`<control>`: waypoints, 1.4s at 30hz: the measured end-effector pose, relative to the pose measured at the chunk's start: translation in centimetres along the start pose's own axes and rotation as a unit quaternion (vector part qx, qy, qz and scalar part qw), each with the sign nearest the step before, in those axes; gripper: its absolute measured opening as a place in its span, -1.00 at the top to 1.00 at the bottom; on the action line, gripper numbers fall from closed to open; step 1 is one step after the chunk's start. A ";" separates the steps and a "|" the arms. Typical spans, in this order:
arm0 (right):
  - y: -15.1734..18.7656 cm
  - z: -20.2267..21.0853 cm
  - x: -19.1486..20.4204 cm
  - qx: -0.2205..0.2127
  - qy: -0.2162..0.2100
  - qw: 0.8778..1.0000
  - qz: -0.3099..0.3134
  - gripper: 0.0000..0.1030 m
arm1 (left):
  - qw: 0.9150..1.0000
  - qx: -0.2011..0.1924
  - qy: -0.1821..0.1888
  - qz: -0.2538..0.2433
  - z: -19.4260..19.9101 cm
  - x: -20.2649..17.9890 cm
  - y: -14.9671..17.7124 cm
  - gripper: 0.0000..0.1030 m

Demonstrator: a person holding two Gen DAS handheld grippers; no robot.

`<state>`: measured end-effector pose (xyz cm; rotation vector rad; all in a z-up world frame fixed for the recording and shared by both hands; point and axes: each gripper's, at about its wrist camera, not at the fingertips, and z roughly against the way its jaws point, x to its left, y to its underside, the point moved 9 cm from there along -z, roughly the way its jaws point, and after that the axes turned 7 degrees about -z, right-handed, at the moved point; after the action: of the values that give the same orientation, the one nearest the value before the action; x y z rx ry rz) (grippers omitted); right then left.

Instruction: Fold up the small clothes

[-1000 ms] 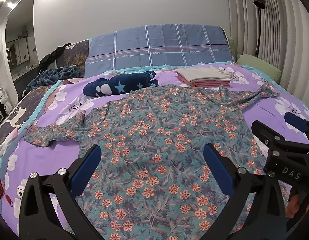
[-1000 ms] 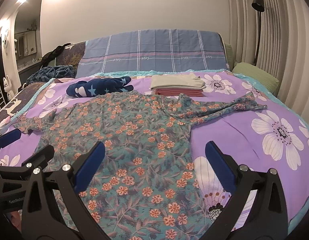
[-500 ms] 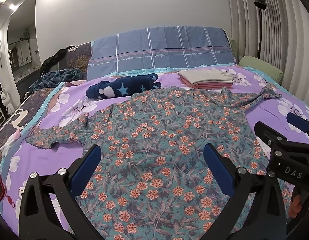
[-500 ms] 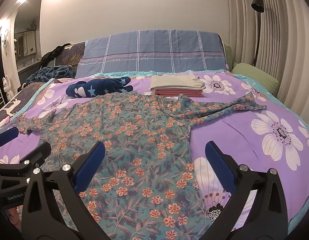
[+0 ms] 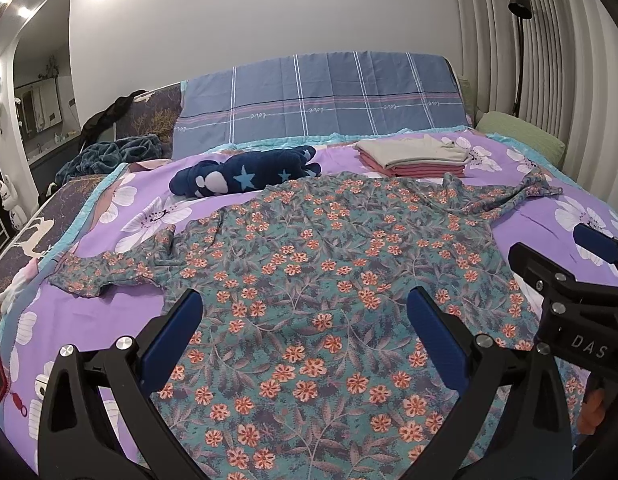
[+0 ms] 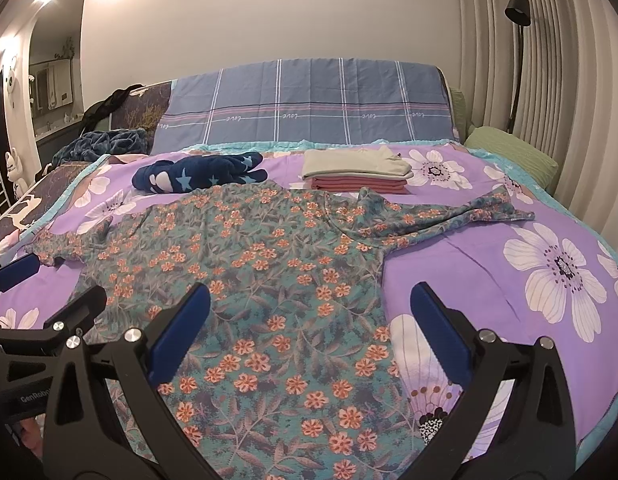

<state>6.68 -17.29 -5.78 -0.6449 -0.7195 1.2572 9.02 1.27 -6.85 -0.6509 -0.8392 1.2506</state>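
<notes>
Plainly legible, "DAS" is printed in white on the right tongs [image 5: 565, 268] as they cross the left camera's edge, while the right camera catches "GenRobo…", cut off by the frame, on the left tongs [image 6: 49, 284]. Both pairs of tongs hang released, blue pads wide apart and gripping nothing, above the floral shirt [image 5: 341, 280], which lies spread flat, sleeves out, on the purple flowered bedsheet [image 6: 489, 280]. Behind it, the blue plaid cover [image 5: 321, 96] repeats the word "love" along a pink stripe. Just past the collar sit a navy star-print garment [image 6: 201, 172] and a folded stack [image 6: 357, 170], beige on pink. Only the left view shows fingertips [image 5: 591, 408] beneath the right handle.
</notes>
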 end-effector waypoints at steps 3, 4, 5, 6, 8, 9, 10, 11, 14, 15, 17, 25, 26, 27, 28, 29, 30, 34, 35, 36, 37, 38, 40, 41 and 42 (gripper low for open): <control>0.0 0.0 0.0 0.001 0.000 1.000 0.000 -0.96 | 1.000 0.002 0.003 0.003 -0.2 0.2 0.1 -0.97; 0.0 0.0 0.0 0.001 0.001 1.000 0.001 -0.96 | 1.000 0.003 0.003 0.005 -0.3 0.3 0.2 -0.97; 0.0 0.0 0.0 0.001 0.001 1.000 0.001 -0.96 | 1.000 0.003 0.004 0.006 -0.3 0.6 0.1 -0.97; 0.0 0.0 0.0 0.000 0.001 1.000 0.000 -0.96 | 1.000 0.003 0.004 0.007 -0.4 0.6 0.2 -0.97; -0.1 -0.1 0.1 0.001 0.000 1.000 0.001 -0.96 | 1.000 0.002 0.005 0.010 -0.4 0.9 0.2 -0.97; -0.1 -0.1 0.2 0.001 0.000 1.000 0.002 -0.96 | 1.000 0.002 0.007 0.011 -0.5 1.0 0.2 -0.97; -0.1 -0.1 0.3 0.002 0.001 1.000 0.004 -0.96 | 1.000 0.002 0.009 0.012 -0.5 1.0 0.2 -0.97; -0.1 -0.1 0.3 0.002 0.001 1.000 0.005 -0.96 | 1.000 0.002 0.010 0.011 -0.5 1.0 0.2 -0.97; -0.2 -0.2 0.5 0.003 0.000 1.000 0.008 -0.96 | 1.000 0.001 0.012 0.009 -0.5 1.0 0.2 -0.97; -0.2 -0.3 0.6 0.002 0.001 1.000 0.007 -0.96 | 1.000 0.000 0.012 0.008 -0.6 1.0 0.3 -0.97; -0.3 -0.4 0.7 0.003 0.001 1.000 0.009 -0.96 | 1.000 0.001 0.014 0.008 -0.6 1.0 0.3 -0.97; -0.1 -0.9 0.9 0.007 0.006 1.000 0.015 -0.96 | 1.000 0.010 0.016 0.014 -1.4 1.4 0.6 -0.97; -0.1 -1.0 0.9 0.008 0.006 1.000 0.015 -0.96 | 1.000 0.011 0.015 0.015 -1.5 1.5 0.6 -0.97; -0.1 -1.1 1.0 0.008 0.006 1.000 0.016 -0.96 | 1.000 0.014 0.013 0.016 -1.6 1.6 0.7 -0.97; -0.1 -1.1 1.0 0.009 0.006 1.000 0.015 -0.96 | 1.000 0.016 0.012 0.017 -1.7 1.7 0.7 -0.97; -0.1 -1.2 1.1 0.010 0.006 1.000 0.015 -0.96 | 1.000 0.017 0.011 0.018 -1.8 1.8 0.8 -0.97; -0.1 -1.3 1.1 0.011 0.006 1.000 0.016 -0.96 | 1.000 0.019 0.010 0.019 -1.8 1.9 0.9 -0.97; 0.1 -1.8 1.5 0.015 0.008 1.000 0.021 -0.96 | 0.999 0.024 0.008 0.023 -2.2 2.3 1.2 -0.97; 0.2 -1.9 1.6 0.016 0.008 1.000 0.022 -0.96 | 0.999 0.026 0.007 0.023 -2.3 2.3 1.3 -0.97; 0.3 -2.0 1.6 0.018 0.008 1.000 0.022 -0.96 | 0.999 0.027 0.007 0.024 -2.5 2.4 1.4 -0.97; 0.3 -2.2 1.6 0.019 0.009 1.000 0.023 -0.96 | 0.999 0.029 0.007 0.024 -2.7 2.5 1.4 -0.97; 0.4 -2.3 1.6 0.020 0.010 0.999 0.024 -0.96 | 0.999 0.031 0.007 0.026 -2.9 2.6 1.5 -0.97; 0.4 -2.6 1.6 0.022 0.012 0.999 0.026 -0.96 | 0.999 0.035 0.010 0.029 -3.3 2.8 1.7 -0.97; 0.4 -2.9 1.6 0.024 0.014 0.999 0.028 -0.96 | 0.999 0.037 0.014 0.030 -3.5 2.9 1.9 -0.97; 0.5 -3.2 1.7 0.026 0.017 0.999 0.031 -0.96 | 0.999 0.039 0.019 0.031 -3.8 3.0 2.0 -0.97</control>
<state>9.14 -15.71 -7.91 -0.6495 -0.6413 1.3146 11.39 4.70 -10.04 -0.6394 -0.7405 1.3159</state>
